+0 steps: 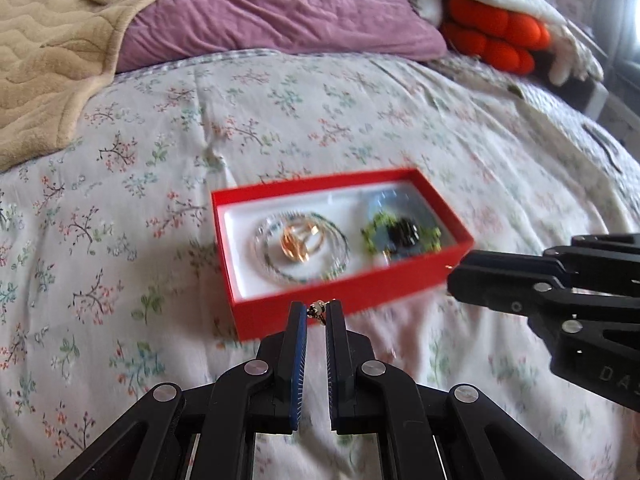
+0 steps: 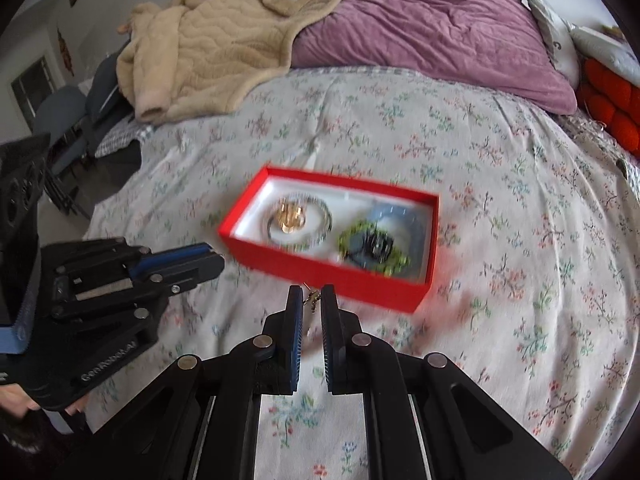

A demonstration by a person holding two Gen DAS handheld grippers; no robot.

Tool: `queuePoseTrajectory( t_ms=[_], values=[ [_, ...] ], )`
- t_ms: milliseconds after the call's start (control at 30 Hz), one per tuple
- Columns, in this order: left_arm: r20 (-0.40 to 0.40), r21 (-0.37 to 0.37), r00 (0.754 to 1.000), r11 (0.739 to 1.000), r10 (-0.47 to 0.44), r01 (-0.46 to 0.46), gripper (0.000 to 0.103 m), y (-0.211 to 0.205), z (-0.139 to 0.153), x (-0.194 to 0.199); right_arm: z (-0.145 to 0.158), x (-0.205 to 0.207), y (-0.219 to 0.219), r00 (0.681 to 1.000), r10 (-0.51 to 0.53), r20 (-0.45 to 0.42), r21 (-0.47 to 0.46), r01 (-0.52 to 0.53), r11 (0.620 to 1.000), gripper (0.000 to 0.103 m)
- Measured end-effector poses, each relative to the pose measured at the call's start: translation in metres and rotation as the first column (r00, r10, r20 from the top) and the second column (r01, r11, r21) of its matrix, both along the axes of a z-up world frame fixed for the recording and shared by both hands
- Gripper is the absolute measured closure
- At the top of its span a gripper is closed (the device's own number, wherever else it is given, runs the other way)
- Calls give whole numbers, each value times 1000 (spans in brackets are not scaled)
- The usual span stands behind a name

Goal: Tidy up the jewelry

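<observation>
A red box (image 1: pixel 344 240) is lying on the flowered bed (image 1: pixel 160 160), already holding a coiled bead necklace (image 1: pixel 302 242) around gold rings (image 1: pixel 300 238) on one side and a green-and-black beaded piece (image 1: pixel 402 234) on the other, so most sorting looks done. The left hand-held gripper (image 1: pixel 318 310) is pinching a small gold trinket (image 1: pixel 318 309) at its nearly closed tips, just before the box's near wall. The right hand-held gripper (image 2: pixel 311 298) is likewise clenching a small gold piece (image 2: pixel 312 299). Both likely are waiting to go in.

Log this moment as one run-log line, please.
left gripper: shut on small earring | right gripper: shut on small gold piece | red box: open on bed, holds bracelets | both short of box
</observation>
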State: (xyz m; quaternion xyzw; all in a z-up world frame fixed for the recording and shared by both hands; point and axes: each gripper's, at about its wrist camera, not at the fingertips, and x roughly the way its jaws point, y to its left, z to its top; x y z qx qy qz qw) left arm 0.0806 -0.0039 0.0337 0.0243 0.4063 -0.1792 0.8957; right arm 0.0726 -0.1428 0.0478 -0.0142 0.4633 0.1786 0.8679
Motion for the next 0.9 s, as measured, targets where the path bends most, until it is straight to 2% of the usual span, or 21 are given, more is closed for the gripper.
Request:
queuePoseTrajectory(
  t_ms=[200, 400, 600, 900],
  values=[
    [-16, -20, 999, 999, 37, -38, 100, -7, -5, 24, 8, 31, -14, 998, -64, -1, 56, 64, 996, 93],
    [-32, -30, 999, 999, 25, -26, 99, -27, -11, 39, -1, 60, -31, 988, -146, -38, 102, 150, 983, 93],
    [-47, -8, 999, 1000, 21, -22, 99, -40, -21, 48, -17, 73, -35, 984, -169, -60, 86, 173, 981, 93],
    [-29, 17, 999, 1000, 19, -18, 98, -45, -21, 48, -29, 77, -39, 981, -175, -80, 69, 181, 981, 93]
  ],
)
